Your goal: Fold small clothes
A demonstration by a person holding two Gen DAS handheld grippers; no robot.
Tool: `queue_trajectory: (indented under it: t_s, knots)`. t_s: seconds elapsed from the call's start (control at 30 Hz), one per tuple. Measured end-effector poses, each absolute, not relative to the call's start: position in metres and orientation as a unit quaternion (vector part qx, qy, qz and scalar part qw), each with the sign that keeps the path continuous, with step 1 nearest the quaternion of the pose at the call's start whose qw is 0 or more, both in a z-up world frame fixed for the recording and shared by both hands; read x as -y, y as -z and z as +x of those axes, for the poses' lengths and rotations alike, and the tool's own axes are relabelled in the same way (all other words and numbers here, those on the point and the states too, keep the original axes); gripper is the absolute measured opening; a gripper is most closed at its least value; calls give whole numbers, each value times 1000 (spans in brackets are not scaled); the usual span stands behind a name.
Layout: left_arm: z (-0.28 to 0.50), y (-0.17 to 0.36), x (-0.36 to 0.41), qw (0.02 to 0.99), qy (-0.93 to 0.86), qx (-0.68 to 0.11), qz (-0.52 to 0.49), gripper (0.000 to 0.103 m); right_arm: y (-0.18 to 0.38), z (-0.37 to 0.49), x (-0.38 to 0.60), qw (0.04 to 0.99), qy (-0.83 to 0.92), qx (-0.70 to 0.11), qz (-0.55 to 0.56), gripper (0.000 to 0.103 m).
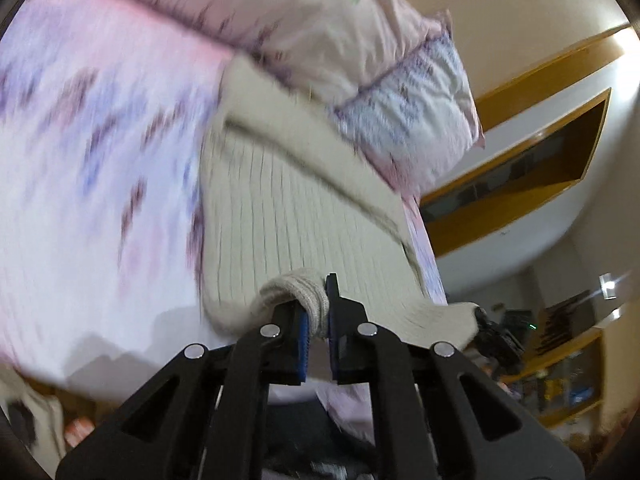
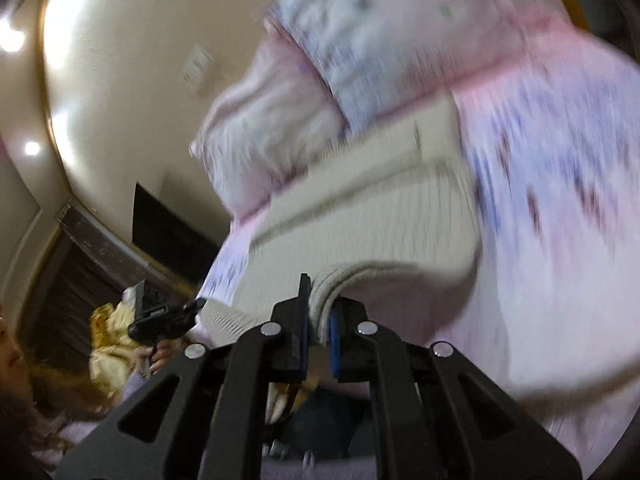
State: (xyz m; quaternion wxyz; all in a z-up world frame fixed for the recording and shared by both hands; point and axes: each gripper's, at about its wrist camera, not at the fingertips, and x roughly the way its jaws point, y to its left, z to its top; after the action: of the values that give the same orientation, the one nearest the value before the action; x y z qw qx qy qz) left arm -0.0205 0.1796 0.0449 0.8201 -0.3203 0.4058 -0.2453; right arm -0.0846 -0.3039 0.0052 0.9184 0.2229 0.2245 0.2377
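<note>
A cream ribbed knit garment lies on a pink and purple patterned bed cover. My left gripper is shut on a bunched near edge of the garment. In the right wrist view the same garment lies on the cover, and my right gripper is shut on another part of its near edge. The near edge is lifted between both grippers. The other gripper shows at the garment's far corner in each view: the right one in the left wrist view, the left one in the right wrist view. Both views are motion-blurred.
Pillows in matching pink fabric lie at the head of the bed beyond the garment. Cream walls, wooden trim and a dark screen surround the bed. The person's face and a yellow cloth show at the left.
</note>
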Motion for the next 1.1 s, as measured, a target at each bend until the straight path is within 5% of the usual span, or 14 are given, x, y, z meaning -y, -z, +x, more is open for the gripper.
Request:
queue_trajectory:
  t_s: [0.53, 1.1]
  knots:
    - [156, -92, -165, 877, 173, -333, -299, 7, -72, 63, 267, 993, -28, -99, 56, 7]
    - [263, -35, -158, 867, 119, -366, -317, 7, -36, 213, 287, 965, 32, -198, 168, 7]
